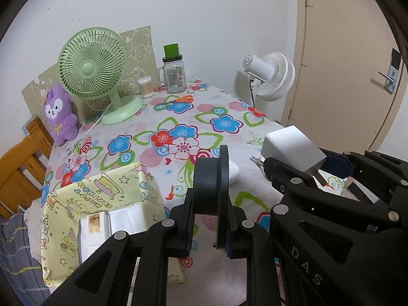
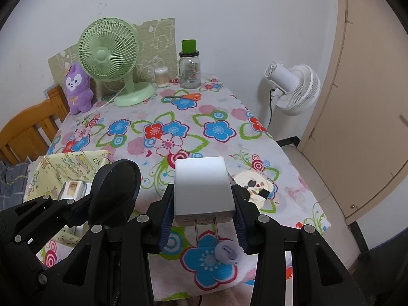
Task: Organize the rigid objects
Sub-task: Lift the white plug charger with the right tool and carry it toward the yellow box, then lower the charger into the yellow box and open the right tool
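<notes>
- The middle of the flower-printed tablecloth point(image 2: 178, 117) lies bare and passable.
- The mint-green desk fan point(image 2: 112, 58), clear glass jar point(image 2: 190, 71) and orange-handled scissors point(image 2: 188, 97) crowd the far edge.
- The yellow paper-lined box point(image 1: 102, 204) blocks the near left.

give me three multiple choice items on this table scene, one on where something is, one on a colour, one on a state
1. Where do the scissors lie?
A. on the tablecloth in front of the glass jar
B. inside the yellow box
C. on the wooden chair

2. What colour is the fan that stands on the table?
A. white
B. green
C. purple

3. What do the right tongs hold?
A. nothing, they are open
B. a black round disc
C. a white plug adapter

Key:
1 A: the scissors lie on the tablecloth just in front of the glass jar.
2 B: the fan beside the purple plush toy is pale green; the white fan is off the table.
3 C: the right tongs clamp the white plug adapter, prongs toward the camera; the black disc is in the left tongs.
</notes>
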Motion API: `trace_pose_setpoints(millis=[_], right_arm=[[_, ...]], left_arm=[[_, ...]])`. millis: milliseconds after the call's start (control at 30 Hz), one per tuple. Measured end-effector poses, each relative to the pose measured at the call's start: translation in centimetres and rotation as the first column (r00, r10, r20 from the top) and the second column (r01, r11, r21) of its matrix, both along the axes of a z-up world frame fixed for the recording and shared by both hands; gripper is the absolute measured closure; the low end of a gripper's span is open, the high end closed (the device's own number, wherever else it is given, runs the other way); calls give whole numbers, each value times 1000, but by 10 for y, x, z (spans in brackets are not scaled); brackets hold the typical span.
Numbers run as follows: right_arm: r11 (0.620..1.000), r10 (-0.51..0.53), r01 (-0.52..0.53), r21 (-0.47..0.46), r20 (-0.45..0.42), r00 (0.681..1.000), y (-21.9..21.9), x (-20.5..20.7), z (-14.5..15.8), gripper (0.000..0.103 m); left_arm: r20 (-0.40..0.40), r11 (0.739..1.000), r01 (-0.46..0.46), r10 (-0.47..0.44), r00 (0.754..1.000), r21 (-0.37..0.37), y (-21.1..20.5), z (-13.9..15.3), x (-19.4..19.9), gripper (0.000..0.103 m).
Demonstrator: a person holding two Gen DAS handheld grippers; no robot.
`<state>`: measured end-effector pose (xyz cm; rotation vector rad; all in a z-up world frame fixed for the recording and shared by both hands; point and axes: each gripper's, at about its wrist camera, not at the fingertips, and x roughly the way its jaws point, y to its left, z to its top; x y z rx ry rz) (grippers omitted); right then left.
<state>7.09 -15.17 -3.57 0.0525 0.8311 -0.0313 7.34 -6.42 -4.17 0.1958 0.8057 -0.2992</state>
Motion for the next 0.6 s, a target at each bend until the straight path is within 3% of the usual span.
trace_pose_setpoints(millis=[600], right_arm=[[999,48,-48,-3,0,999,51,7,5,58]], left_arm=[[-5,999,-42,42,999,-5,51,3,2,86]])
